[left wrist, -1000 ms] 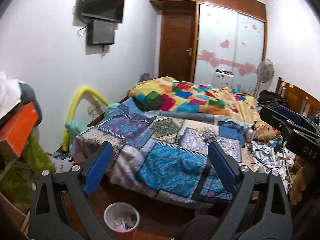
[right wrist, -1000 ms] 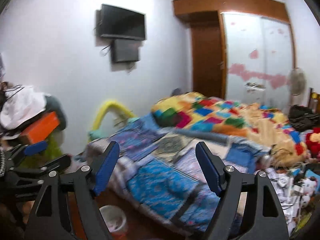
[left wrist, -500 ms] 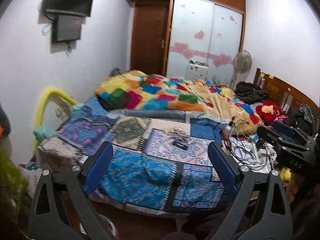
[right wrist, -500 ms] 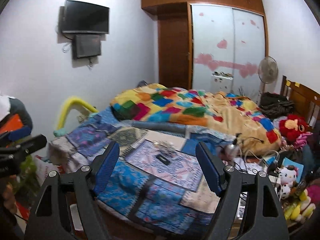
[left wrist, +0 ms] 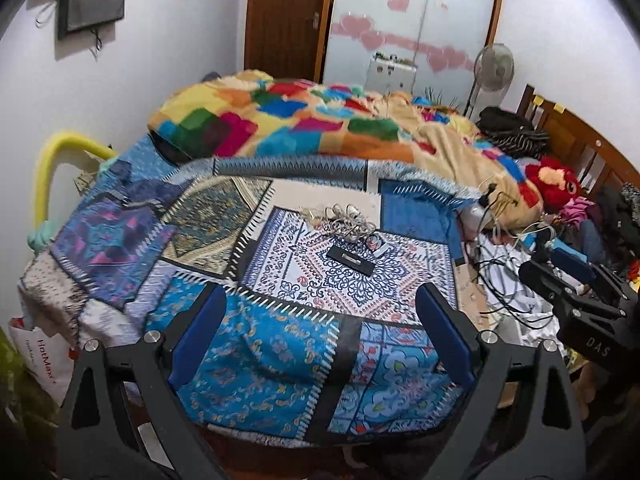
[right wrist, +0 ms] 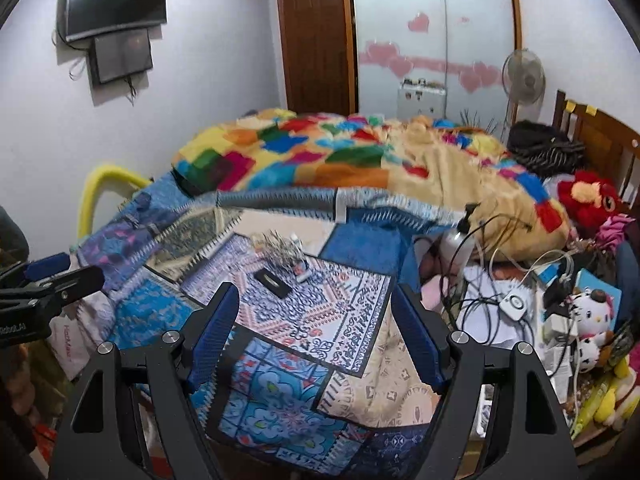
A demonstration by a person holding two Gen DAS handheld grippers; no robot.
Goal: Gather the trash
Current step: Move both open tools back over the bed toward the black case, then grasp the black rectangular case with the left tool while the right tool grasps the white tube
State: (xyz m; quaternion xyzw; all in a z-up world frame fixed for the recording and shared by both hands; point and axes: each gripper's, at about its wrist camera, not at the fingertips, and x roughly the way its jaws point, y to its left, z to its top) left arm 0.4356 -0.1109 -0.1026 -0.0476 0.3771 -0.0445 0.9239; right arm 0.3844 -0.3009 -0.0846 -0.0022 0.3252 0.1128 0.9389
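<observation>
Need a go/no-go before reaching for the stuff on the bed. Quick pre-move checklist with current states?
1. Left hand-held gripper open and empty: ok.
2. Right hand-held gripper open and empty: ok.
3. Target in view: tangled clump and flat black item lie on the patterned quilt: ok.
4. Path to them clear of obstacles: ok.
5. Whether these items are really trash: cannot tell.
6. Loose cables at the bed's right side stay clear of the right hand-held gripper: ok for now.

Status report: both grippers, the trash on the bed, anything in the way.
Left gripper open, empty. Right gripper open, empty. Small litter beside black flat item and cord tangle on quilt, untouched. Nothing between grippers and litter.
</observation>
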